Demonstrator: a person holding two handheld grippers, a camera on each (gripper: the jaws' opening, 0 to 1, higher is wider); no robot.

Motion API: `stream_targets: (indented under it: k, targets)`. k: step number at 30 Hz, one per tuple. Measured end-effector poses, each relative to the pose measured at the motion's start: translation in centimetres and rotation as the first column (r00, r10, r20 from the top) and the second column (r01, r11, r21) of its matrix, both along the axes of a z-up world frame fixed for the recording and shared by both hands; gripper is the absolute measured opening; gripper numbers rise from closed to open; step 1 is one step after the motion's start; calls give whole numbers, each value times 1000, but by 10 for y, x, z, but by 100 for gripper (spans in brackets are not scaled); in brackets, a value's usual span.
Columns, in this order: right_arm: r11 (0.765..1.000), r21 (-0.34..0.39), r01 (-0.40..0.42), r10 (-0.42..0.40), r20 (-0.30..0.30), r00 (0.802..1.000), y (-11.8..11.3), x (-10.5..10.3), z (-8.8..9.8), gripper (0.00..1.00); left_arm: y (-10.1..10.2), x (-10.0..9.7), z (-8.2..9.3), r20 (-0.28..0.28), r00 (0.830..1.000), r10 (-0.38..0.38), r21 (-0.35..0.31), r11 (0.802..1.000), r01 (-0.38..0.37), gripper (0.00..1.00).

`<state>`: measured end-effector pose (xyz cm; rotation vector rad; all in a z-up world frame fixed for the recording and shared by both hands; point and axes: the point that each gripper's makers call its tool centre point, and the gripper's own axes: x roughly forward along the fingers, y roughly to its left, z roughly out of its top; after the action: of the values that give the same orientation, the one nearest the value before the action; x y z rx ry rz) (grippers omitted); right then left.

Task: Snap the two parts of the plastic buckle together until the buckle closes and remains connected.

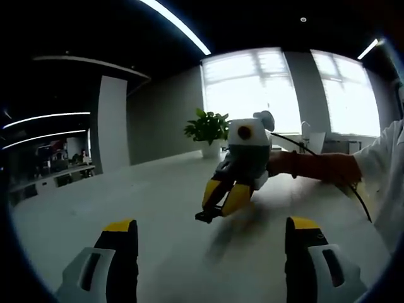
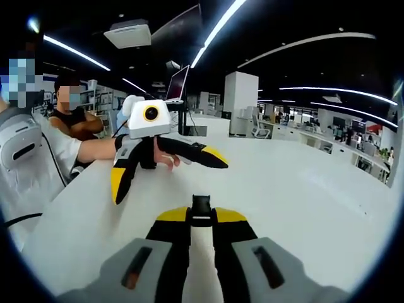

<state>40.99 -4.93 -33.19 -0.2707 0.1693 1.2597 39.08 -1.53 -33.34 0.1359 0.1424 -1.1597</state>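
Note:
A small black buckle part (image 2: 201, 204) is pinched between the yellow-tipped jaws of my right gripper (image 2: 202, 216), which is shut on it just above the white table (image 2: 303, 208). In the left gripper view the same right gripper (image 1: 222, 207) hangs ahead at centre, the black buckle part (image 1: 207, 216) poking out below its tips. My left gripper (image 1: 211, 226) stands open, its jaws wide apart with nothing between them. In the right gripper view the left gripper (image 2: 169, 177) shows at the left, held by a hand, jaws spread wide.
The white table (image 1: 126, 208) stretches far around both grippers. A potted plant (image 1: 207, 129) stands at its far edge before bright windows. A laptop on a stand (image 2: 178, 82) and a seated person (image 2: 72, 120) are beyond the left gripper. A black cable (image 1: 360, 199) trails off the sleeve.

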Motion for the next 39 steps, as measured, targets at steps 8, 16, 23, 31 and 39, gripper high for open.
stream_targets:
  k: [8, 16, 23, 31, 39]
  targets:
    - [999, -11, 50, -49, 11, 999, -5, 9, -2, 11, 2, 6, 1, 0, 1000, 15, 1, 1000, -15, 99]
    - [997, 0, 73, -73, 39, 997, -2, 22, 10, 11, 5, 12, 0, -5, 999, 40, 2, 999, -40, 99]
    - [996, 2, 85, -85, 47, 995, 1, 29, 9, 11, 6, 12, 0, -7, 999, 44, 1, 999, -44, 99]
    - [995, -8, 102, -101, 56, 993, -1, 34, 7, 11, 7, 14, -1, -4, 998, 65, -1, 998, -65, 99]
    - [993, -8, 119, -118, 58, 991, -3, 42, 6, 11, 9, 19, -3, -3, 997, 74, 4, 997, -74, 99]
